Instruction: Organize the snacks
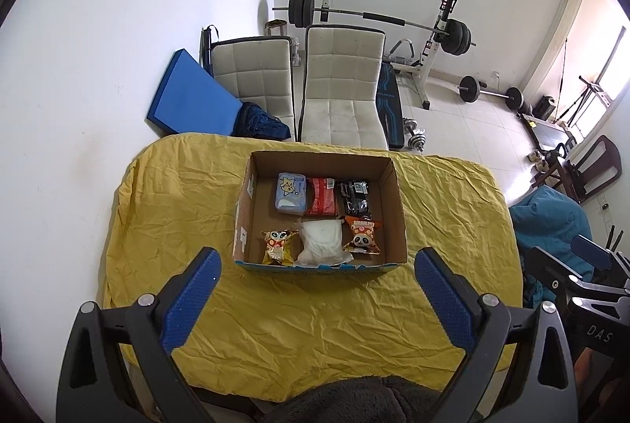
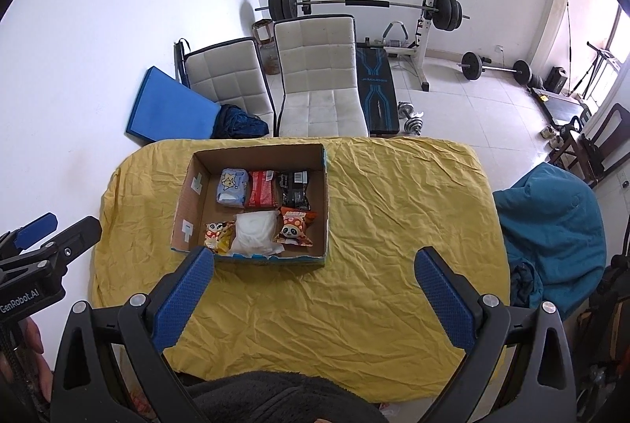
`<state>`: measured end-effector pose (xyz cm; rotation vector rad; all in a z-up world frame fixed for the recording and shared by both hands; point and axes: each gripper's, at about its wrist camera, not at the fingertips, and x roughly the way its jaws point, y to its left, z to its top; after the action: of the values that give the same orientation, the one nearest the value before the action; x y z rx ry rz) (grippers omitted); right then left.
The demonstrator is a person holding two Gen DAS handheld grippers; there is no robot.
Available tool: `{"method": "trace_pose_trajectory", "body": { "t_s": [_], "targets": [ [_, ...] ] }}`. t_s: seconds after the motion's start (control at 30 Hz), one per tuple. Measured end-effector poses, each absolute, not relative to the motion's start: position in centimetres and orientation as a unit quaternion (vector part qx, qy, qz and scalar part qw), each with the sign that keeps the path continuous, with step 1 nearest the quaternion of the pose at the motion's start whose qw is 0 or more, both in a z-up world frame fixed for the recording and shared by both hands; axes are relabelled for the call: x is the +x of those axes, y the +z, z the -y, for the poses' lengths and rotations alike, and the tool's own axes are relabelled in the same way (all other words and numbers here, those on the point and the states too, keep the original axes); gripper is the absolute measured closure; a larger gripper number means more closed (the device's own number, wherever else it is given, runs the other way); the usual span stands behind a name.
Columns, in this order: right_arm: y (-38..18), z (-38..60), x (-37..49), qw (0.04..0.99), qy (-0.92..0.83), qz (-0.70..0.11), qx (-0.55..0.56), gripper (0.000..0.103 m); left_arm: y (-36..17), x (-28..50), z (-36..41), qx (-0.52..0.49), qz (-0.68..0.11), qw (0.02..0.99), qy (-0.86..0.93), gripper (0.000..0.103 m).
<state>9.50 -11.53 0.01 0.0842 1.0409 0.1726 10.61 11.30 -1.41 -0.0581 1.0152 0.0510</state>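
An open cardboard box (image 1: pixel 395 202) (image 2: pixel 189 202) stands on the yellow-covered table and holds several snacks in two rows. At the back lie a light-blue pack (image 1: pixel 290 193) (image 2: pixel 233 188), a red pack (image 1: pixel 323 196) (image 2: pixel 262 189) and a black pack (image 1: pixel 355 198) (image 2: pixel 295 189). In front are an orange panda pack (image 1: pixel 277 246) (image 2: pixel 216 236), a white bag (image 1: pixel 322 242) (image 2: pixel 255 232) and another panda pack (image 1: pixel 362 236) (image 2: pixel 295 228). My left gripper (image 1: pixel 317 275) is open and empty, just short of the box. My right gripper (image 2: pixel 315 275) is open and empty too.
The yellow cloth (image 1: pixel 315 324) (image 2: pixel 393 226) around the box carries nothing else. Two white chairs (image 1: pixel 342 88) (image 2: pixel 319 76) stand behind the table, with a blue mat (image 1: pixel 193 96) and weight equipment (image 1: pixel 374 17) beyond. A teal beanbag (image 2: pixel 551 226) sits at the right.
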Motion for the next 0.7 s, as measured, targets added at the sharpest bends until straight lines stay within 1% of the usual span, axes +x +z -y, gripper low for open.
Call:
{"method": "trace_pose_trajectory", "body": {
  "t_s": [0.7],
  "targets": [
    [-0.05,11.98,9.31,0.866,0.068,-0.492,0.047,0.0,-1.78,10.64,-11.25,-0.036,-0.491,0.87,0.02,0.002]
  ]
}}
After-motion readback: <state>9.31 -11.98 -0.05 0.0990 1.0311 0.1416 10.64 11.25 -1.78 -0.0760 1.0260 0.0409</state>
